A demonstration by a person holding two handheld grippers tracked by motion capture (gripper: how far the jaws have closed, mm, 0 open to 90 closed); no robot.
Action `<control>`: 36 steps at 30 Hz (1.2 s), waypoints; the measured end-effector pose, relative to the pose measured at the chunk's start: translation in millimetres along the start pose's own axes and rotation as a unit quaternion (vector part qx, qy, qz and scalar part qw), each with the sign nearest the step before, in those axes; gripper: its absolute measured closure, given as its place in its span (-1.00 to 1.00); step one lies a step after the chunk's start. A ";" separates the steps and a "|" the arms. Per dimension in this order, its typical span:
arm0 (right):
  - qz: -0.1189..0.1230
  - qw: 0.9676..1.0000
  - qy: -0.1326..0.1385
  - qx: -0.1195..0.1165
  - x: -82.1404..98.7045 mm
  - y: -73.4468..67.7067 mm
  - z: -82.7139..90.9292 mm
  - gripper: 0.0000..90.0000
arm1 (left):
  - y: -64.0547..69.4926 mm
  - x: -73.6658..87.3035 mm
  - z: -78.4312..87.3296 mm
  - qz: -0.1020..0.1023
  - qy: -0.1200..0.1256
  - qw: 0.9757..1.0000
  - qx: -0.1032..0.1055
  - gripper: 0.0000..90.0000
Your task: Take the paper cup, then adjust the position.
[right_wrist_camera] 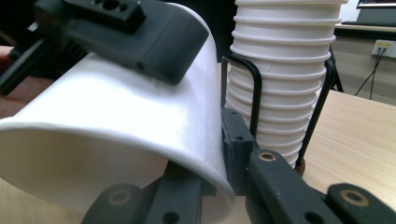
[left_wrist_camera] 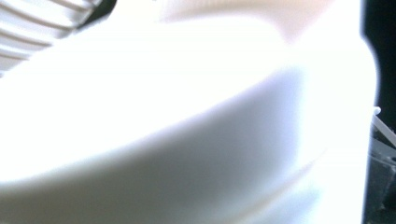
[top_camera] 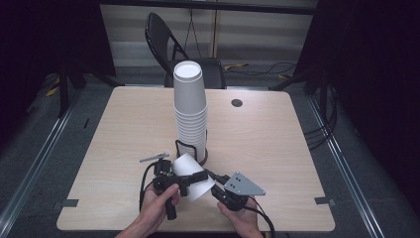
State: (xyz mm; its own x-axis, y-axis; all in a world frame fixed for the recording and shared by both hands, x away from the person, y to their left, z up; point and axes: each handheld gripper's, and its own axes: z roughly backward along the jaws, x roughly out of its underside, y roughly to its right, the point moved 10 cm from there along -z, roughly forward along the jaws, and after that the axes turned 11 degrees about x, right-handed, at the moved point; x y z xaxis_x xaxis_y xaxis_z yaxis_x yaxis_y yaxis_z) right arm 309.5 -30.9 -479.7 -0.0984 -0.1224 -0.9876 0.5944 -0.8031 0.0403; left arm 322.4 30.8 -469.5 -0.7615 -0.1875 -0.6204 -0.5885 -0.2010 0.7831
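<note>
The high view looks forward and down over the surface [top_camera: 124, 129]. Both gripper views sit close against the cup [right_wrist_camera: 116, 140], sharing it and the stack [right_wrist_camera: 285, 70].

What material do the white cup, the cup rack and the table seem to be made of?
Cup: probably paper, matte white, thin wall with a rolled rim.
Rack: likely metal wire, black coated, thin bent rods.
Table: wood-look top, light grain, smooth; possibly laminate.

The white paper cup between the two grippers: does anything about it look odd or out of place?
Yes. The single white paper cup lies tilted on its side, apart from the tall upside-down stack of white paper cups in the black wire holder. The right gripper pinches its rim, and the left gripper's jaw lies across its wall.
</note>
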 end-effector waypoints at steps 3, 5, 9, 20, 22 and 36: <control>-0.003 1.000 -0.006 -0.006 2.6 0.4 3.1 0.92 | -2.5 -6.0 4.5 -0.008 0.006 1.000 -0.003 -0.81; -0.005 1.000 -0.009 -0.008 3.1 0.0 2.8 0.92 | -3.4 -6.8 5.2 -0.011 0.007 1.000 -0.004 -0.82; -0.005 1.000 -0.015 -0.012 3.9 -0.8 1.1 0.92 | -6.3 -9.3 8.4 -0.015 0.010 1.000 -0.009 -0.83; 0.006 0.999 -0.043 -0.018 6.0 6.0 15.2 0.92 | -5.7 -26.9 21.5 -0.060 0.037 0.997 -0.033 -0.66; 0.002 0.999 -0.048 -0.012 7.5 12.1 18.4 0.91 | -6.4 -30.4 24.1 -0.073 0.039 0.996 -0.040 -0.66; -0.027 0.993 -0.115 0.002 19.9 37.9 25.3 0.91 | -8.4 -29.1 24.6 -0.187 0.004 0.978 -0.087 -0.66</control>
State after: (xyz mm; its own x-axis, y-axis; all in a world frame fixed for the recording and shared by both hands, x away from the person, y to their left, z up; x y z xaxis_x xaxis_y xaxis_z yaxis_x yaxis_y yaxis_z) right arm 309.9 -78.5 -494.0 -0.3096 -0.2093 -0.9276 0.5804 -0.8143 -0.0100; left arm 342.8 61.5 -457.0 -0.4983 -0.0775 -0.8635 -0.7705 -0.4171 0.4821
